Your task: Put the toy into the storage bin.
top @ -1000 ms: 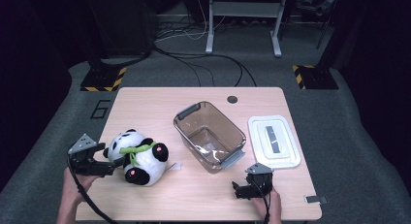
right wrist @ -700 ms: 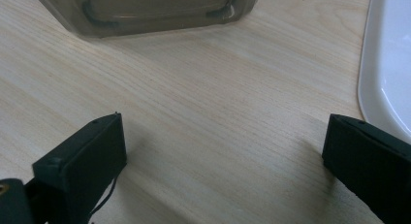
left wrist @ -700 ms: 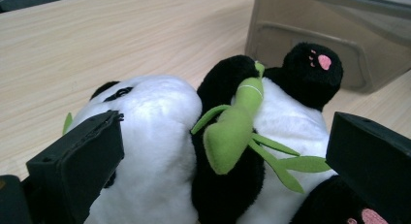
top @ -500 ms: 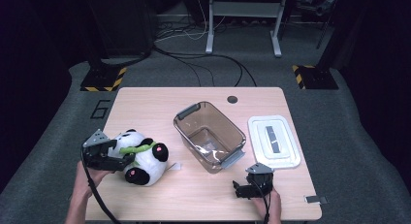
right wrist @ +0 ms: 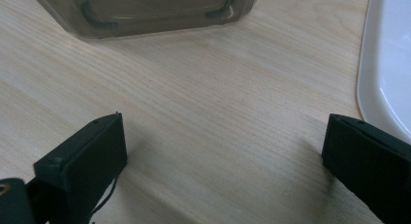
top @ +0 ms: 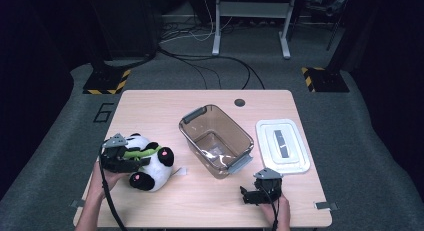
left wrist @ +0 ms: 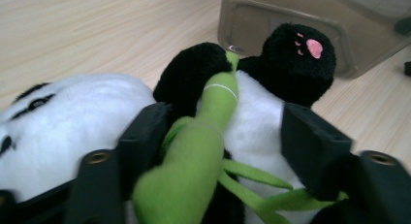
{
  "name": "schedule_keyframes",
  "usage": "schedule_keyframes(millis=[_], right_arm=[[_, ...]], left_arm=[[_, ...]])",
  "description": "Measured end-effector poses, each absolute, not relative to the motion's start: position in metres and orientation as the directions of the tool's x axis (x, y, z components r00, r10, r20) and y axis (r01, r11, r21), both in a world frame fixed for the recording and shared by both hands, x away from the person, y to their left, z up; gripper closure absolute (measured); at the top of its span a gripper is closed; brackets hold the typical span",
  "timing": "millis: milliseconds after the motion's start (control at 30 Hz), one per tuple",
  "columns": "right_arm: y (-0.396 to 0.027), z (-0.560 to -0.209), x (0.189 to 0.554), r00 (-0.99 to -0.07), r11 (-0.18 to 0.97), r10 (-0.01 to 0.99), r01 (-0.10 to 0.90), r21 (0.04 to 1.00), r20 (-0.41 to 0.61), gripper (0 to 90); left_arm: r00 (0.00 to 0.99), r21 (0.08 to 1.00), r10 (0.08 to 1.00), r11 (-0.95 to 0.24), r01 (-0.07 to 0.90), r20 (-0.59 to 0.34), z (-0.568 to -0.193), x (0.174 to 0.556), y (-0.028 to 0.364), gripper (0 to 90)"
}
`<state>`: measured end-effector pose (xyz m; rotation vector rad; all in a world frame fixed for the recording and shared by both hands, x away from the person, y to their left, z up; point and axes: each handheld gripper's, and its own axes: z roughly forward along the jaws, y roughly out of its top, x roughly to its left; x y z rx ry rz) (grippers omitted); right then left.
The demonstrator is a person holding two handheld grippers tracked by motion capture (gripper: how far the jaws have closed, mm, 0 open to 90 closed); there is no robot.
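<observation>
- A light wooden table carries a black-and-white plush panda toy at its left, a clear brownish plastic tub with grey handles in the middle, and a flat white rectangular lid at the right.
- The panda lies on its side near the table's front left, well apart from the lid and near the tub's left side without touching it. A green plush stalk runs across its white belly between black limbs; one paw shows a pink pad.
- The left gripper sits over the panda, its jaws apart on either side of the toy's body, pressing into the fur; in the left gripper view the green stalk rises between them.
- The person's left hand holds that gripper from the table's front edge, a black cable trailing back.
- The right gripper rests low over bare table near the front right, just below the tub's near corner, its jaws spread wide with nothing between them.
- In the right gripper view the tub's end stands ahead and the lid's rim lies beside one jaw.
- A small dark round grommet sits near the far edge.
</observation>
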<state>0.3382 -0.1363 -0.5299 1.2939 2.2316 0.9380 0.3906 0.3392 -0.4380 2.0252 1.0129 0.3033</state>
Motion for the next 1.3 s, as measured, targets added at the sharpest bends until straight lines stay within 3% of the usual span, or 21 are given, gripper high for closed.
schedule_keyframes(millis=[300,500,1300], right_arm=[[-0.136,-0.530,0.338,-0.494,0.348,0.869,0.605,0.716,-0.005,1.6],[-0.136,-0.530,0.338,-0.496,0.349,0.868,0.604,0.716,-0.005,1.6],[-0.138,-0.530,0.340,-0.506,0.352,0.863,0.597,0.720,-0.003,2.6]], left_arm=[[0.619,0.762,0.754,-0.265,0.590,-0.218,-0.443,0.395,0.346,63.3],[0.626,0.776,0.746,-0.250,0.580,-0.227,-0.446,0.395,0.347,73.0],[0.652,0.841,0.750,-0.278,0.464,-0.113,-0.415,0.378,0.354,74.8]])
